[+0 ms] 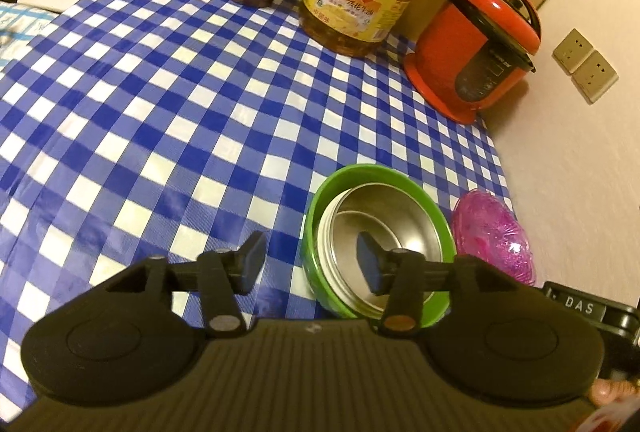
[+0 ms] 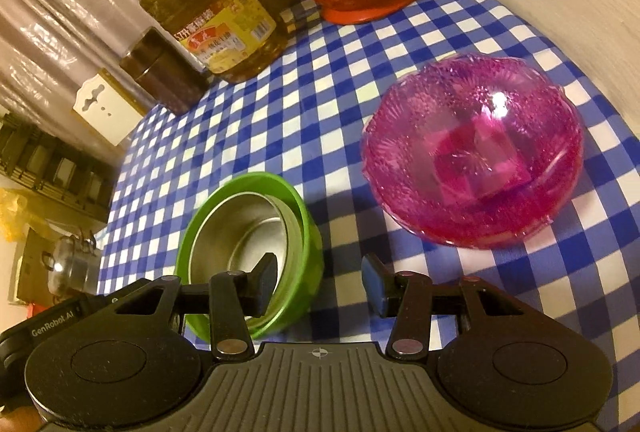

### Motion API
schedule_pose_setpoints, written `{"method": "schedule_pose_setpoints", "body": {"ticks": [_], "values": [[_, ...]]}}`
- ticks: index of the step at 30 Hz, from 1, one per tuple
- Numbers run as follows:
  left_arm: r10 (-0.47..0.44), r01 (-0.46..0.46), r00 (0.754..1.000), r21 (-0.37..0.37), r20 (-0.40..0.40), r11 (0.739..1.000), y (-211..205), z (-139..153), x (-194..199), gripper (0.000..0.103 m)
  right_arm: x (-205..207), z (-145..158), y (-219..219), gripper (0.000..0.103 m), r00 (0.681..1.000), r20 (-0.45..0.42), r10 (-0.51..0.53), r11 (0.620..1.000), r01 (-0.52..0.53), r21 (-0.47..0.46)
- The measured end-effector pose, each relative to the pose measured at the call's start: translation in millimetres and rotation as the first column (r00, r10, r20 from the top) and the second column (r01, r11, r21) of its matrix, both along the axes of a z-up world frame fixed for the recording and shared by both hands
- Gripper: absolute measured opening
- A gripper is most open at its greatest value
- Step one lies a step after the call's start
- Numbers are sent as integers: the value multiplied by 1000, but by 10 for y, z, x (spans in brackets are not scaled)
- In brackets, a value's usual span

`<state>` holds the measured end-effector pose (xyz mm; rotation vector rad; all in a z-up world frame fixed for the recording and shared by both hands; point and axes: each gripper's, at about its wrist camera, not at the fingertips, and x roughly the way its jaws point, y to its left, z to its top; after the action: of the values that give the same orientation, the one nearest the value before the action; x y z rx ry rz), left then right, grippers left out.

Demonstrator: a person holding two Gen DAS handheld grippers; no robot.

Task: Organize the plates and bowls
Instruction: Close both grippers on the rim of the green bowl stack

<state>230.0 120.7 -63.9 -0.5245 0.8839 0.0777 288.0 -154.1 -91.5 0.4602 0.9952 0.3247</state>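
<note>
Two claws, left gripper [image 1: 310, 264] and right gripper [image 2: 320, 282], both released, nothing between the pads. Green bowl [image 2: 248, 256], steel bowl [image 2: 244, 236] nested inside, sits by the right claw's left pad; pink bowls [image 2: 474, 159] ahead-right. Best straddle one rim squarely before squeezing. Oil jug [image 2: 212, 15] reads "5.7"; the left gripper's body reads "GenRobot.AI".
</note>
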Motion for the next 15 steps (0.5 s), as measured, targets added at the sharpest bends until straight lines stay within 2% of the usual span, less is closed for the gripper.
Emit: {"method": "schedule_pose_setpoints", "body": {"ticks": [11, 15], "values": [[35, -35, 999, -87, 0, 996, -25, -152, 23, 51, -74, -75, -14, 53, 1000, -4, -12, 999, 12, 30], [42, -40, 999, -78, 13, 996, -33, -234, 67, 51, -48, -107, 10, 53, 1000, 1, -13, 999, 13, 37]]}}
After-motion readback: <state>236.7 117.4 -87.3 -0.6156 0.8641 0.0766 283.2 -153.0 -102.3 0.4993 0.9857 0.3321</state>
